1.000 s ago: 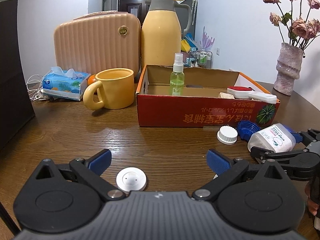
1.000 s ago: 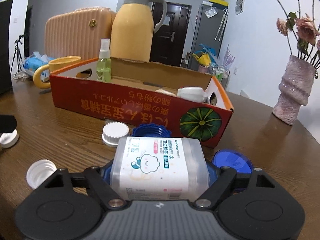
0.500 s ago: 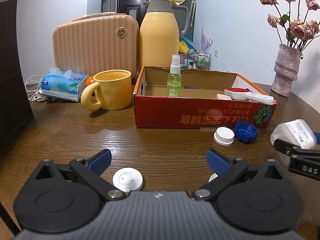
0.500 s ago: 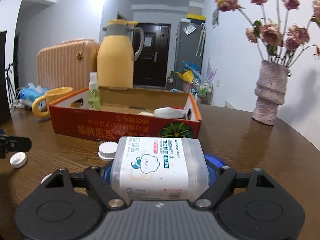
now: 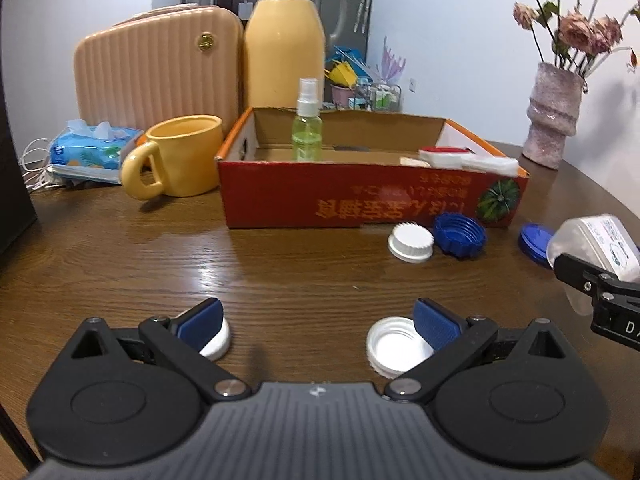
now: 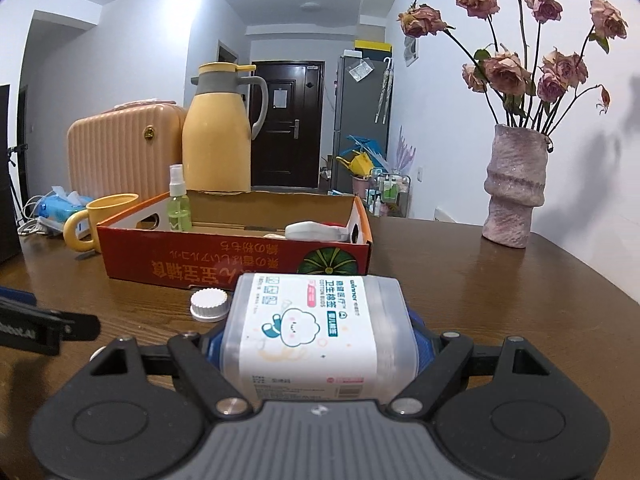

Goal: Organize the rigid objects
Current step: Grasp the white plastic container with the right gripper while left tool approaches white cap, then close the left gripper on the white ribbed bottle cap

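Cardboard box [image 5: 360,200], red-sided, sits mid-table toward the far edge in the left wrist view, and it's partly filled: one green spray bottle [image 5: 306,128] upright at its back left, plus a red-and-white item [image 5: 444,154] and a white item [image 5: 490,164] at its right end, so some sorting looks done. Left out on the wood table [image 5: 280,264] in front of the box: two white caps near its front wall side by side with blue ones, namely one white ribbed cap [image 5: 411,242], one blue ribbed cap [image 5: 459,235], one blue flat lid [image 5: 534,240]. Closer in, two more white caps: one open-side-up cap [image 5: 394,346] by the right finger, one white cap [image 5: 216,340] half hidden by the left finger. Left claw [image 5: 316,316] spread wide, pinching nothing. Count loose: four white-or-blue caps plus one lid, five total. Also one yellow mug [image 5: 180,156], one tissue pack [image 5: 94,152], one thermos [image 5: 284,36], one ribbed case [image 5: 160,68], one vase [image 5: 554,116], all non-task by my read. Right wrist view: right claw [image 6: 316,344] is pinched on one cotton bud container [image 6: 316,332], held above the table short of the box front [image 6: 236,260], not yet inside. Only one white ribbed cap shows here; the container hides the rest. Judged roughly a third done; container drop-in and the caps remain.
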### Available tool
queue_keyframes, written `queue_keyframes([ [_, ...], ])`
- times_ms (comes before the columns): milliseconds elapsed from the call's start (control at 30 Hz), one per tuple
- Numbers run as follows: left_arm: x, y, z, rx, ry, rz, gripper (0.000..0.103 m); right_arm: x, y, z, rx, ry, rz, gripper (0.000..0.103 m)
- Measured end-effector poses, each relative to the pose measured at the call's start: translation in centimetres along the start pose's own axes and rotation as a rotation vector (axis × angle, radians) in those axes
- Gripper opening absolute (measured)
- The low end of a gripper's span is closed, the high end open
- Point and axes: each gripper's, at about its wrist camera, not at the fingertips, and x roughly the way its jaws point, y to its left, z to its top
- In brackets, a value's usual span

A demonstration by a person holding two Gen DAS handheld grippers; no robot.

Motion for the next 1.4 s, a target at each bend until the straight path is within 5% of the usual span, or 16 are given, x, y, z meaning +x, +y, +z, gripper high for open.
queue_keyframes([
  [633,1.4,-4.0,-1.4,0.065,0.055,0.010,0.102,-1.2,0.1,-0.3,-0.007,-0.016,0.010,0.082],
  [1033,1.8,-4.5,-1.8,0.101,0.086,-0.012,0.072,-1.4,0.0,-0.5,-0.011,-0.018,0.022,0.082],
  [1200,1.3,-4.9,-1.9,0.128,0.074,-0.059,0.041,-1.4,0.1,-0.5,-0.011,-0.015,0.021,0.082],
  [1400,0.9,-5.4,-2.0,0.153,0.059,-0.059,0.041,-1.2,0.2,-0.6,-0.016,-0.008,0.019,0.082],
])
